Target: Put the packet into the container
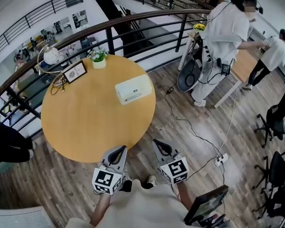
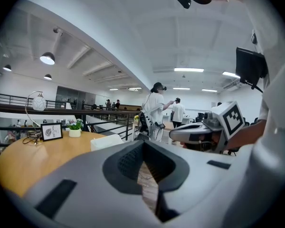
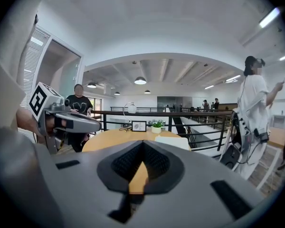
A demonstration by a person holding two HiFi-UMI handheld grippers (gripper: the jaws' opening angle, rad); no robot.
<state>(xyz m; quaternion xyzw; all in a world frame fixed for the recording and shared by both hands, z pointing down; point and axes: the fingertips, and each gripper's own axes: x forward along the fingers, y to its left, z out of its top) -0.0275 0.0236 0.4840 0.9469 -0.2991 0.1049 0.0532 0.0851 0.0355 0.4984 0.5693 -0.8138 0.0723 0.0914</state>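
A white rectangular box (image 1: 133, 89) lies on the far right part of the round wooden table (image 1: 85, 122); I cannot tell whether it is the packet or the container. It also shows as a white box (image 2: 106, 141) in the left gripper view and a white box (image 3: 172, 141) in the right gripper view. My left gripper (image 1: 118, 151) hovers at the table's near edge, jaws shut and empty. Just off the edge, over the floor, my right gripper (image 1: 160, 144) is shut with nothing in it. Both point toward the table, well short of the box.
At the table's far side stand a framed card (image 1: 75, 72), a small potted plant (image 1: 99, 60) and a lamp (image 1: 51, 56). A railing (image 1: 133, 20) curves behind the table. A person (image 1: 218, 42) stands at the right; cables and a power strip (image 1: 221, 160) lie on the floor.
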